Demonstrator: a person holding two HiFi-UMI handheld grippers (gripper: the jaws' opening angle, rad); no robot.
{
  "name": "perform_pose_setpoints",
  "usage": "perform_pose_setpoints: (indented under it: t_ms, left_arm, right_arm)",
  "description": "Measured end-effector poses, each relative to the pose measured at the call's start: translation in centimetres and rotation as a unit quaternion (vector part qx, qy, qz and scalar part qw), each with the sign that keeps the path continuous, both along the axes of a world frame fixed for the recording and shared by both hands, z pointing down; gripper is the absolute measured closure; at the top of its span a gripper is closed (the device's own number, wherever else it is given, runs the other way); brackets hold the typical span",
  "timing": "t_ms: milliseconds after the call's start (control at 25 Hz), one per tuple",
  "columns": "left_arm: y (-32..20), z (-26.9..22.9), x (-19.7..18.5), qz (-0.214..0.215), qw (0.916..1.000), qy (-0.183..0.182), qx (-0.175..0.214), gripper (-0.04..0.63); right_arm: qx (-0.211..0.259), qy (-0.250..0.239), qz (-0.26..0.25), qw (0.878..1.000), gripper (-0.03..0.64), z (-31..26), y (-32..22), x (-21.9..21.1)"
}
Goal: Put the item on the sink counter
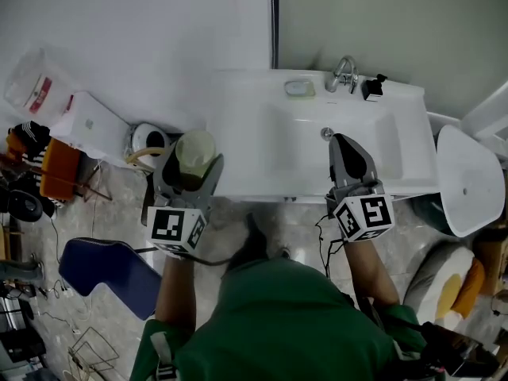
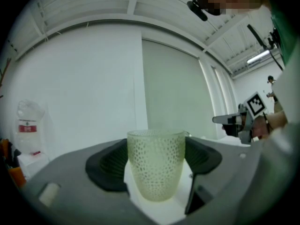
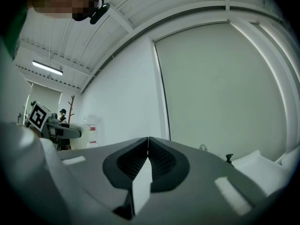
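Pale dotted cup (image 2: 155,163) clamped in left gripper (image 2: 154,161) — right gripper (image 3: 148,161) closed, empty

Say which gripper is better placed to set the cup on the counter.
Left: the left gripper holds the pale green dotted cup beside the white sink counter; the right gripper is shut and empty.

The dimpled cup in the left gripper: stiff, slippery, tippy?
The cup, clamped in the left gripper, looks undeformed, so it is probably rigid. Translucent and apparently empty, it is likely light. The dimpled walls should aid grip, but its base, narrower than the rim, could let it tip if nudged.
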State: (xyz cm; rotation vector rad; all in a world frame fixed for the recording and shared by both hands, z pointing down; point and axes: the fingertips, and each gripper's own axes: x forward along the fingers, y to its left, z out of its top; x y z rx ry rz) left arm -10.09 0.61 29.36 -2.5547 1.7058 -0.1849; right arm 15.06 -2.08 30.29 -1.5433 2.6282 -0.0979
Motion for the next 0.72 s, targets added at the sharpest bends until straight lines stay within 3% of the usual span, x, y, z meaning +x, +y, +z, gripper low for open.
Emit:
perform_pose_setpoints:
  t_ms: [720]
  left_arm:
    - [-16.8, 2.6, -4.7, 0.039, 0.9985, 0.032, -0.021, 0.229]
  right_arm:
    - [-0.023, 0.028, 0.046, 0.998, 0.614, 0.7, -13.0, -4.0]
